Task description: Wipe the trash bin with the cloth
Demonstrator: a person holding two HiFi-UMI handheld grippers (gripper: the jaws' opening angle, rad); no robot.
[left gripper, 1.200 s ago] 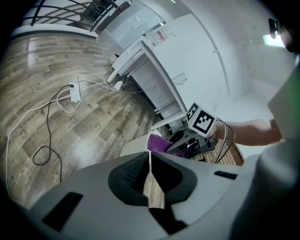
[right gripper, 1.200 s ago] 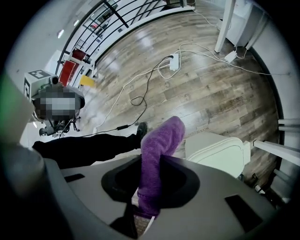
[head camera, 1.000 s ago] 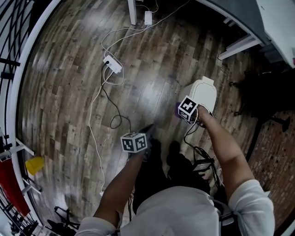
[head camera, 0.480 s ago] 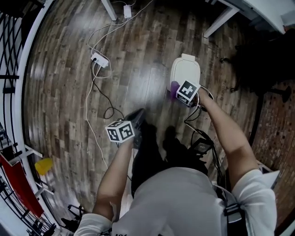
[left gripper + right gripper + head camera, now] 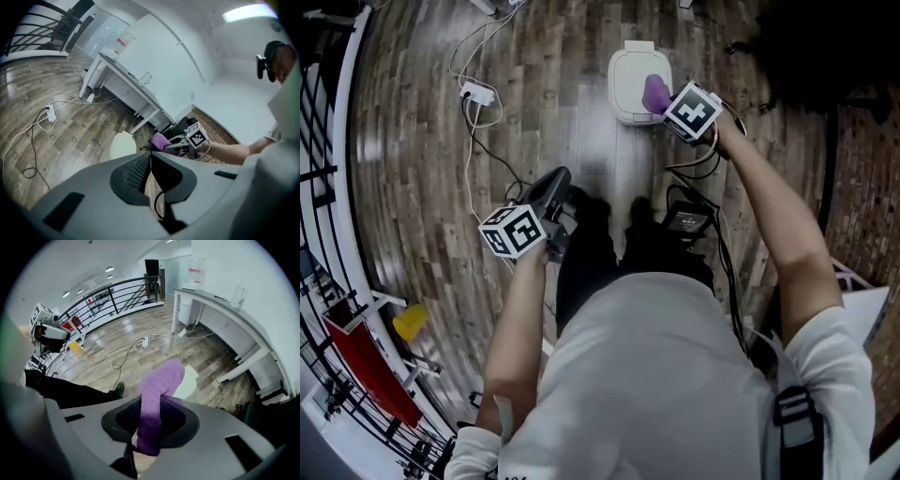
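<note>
The white trash bin (image 5: 630,82) stands on the wood floor, lid closed, at the top of the head view. A purple cloth (image 5: 655,93) lies over the lid's right part, and my right gripper (image 5: 664,99) is shut on it. In the right gripper view the cloth (image 5: 158,392) sticks up from between the jaws, with the bin (image 5: 188,381) just beyond. My left gripper (image 5: 551,190) hangs lower left over the floor, away from the bin, shut with nothing in it. In the left gripper view the bin (image 5: 123,146) and the cloth (image 5: 160,139) lie ahead.
A white power strip (image 5: 476,93) and its cables (image 5: 492,169) trail over the floor left of the bin. Black cables and a small box (image 5: 685,220) lie by the person's feet. A yellow object (image 5: 411,321) and a railing (image 5: 328,141) are at the left. A white desk (image 5: 123,77) stands behind the bin.
The right gripper has carried the purple cloth from beside the bin onto its lid. The head view has swung so the bin sits higher and more central. The left gripper stays shut and low.
</note>
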